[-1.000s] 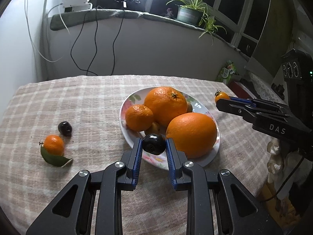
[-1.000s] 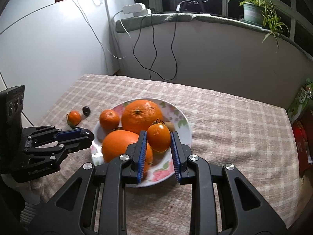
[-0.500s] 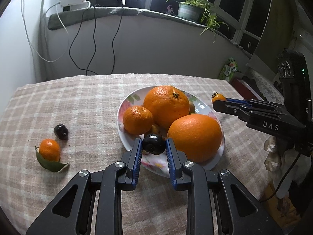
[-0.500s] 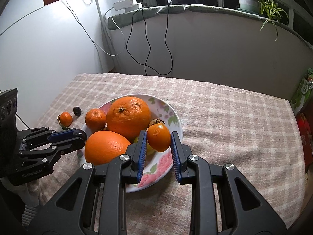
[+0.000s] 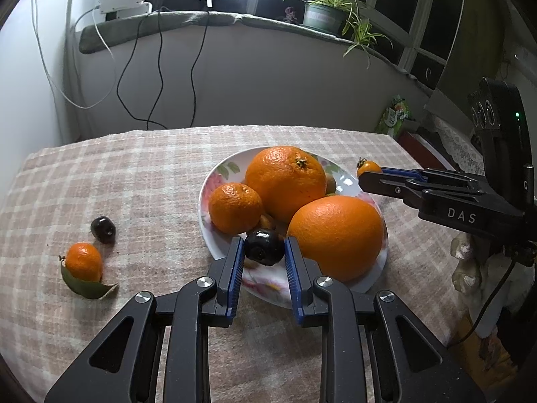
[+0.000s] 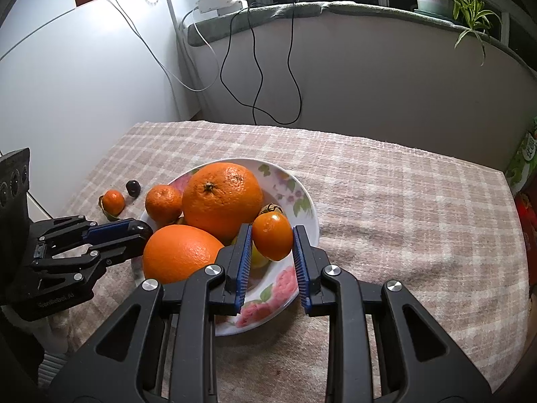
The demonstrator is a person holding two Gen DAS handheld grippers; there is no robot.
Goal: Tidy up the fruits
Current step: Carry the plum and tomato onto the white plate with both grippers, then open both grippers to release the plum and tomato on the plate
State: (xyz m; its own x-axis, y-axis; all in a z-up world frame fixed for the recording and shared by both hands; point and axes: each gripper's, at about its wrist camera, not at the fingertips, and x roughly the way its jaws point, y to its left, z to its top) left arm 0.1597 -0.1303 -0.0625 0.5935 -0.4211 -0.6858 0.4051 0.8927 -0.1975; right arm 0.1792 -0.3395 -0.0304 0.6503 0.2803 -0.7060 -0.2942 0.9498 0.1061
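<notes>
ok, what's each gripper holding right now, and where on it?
Left gripper: dark plum, pinched across its sides. Right gripper: small orange tomato, pinched across its sides. Both above the plate.

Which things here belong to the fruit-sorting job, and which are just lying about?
Job: floral plate of oranges; dark plum in left gripper; small orange tomato in right gripper; loose tangerine; second plum.

Lying about: potted plant; power strip; cables.
</notes>
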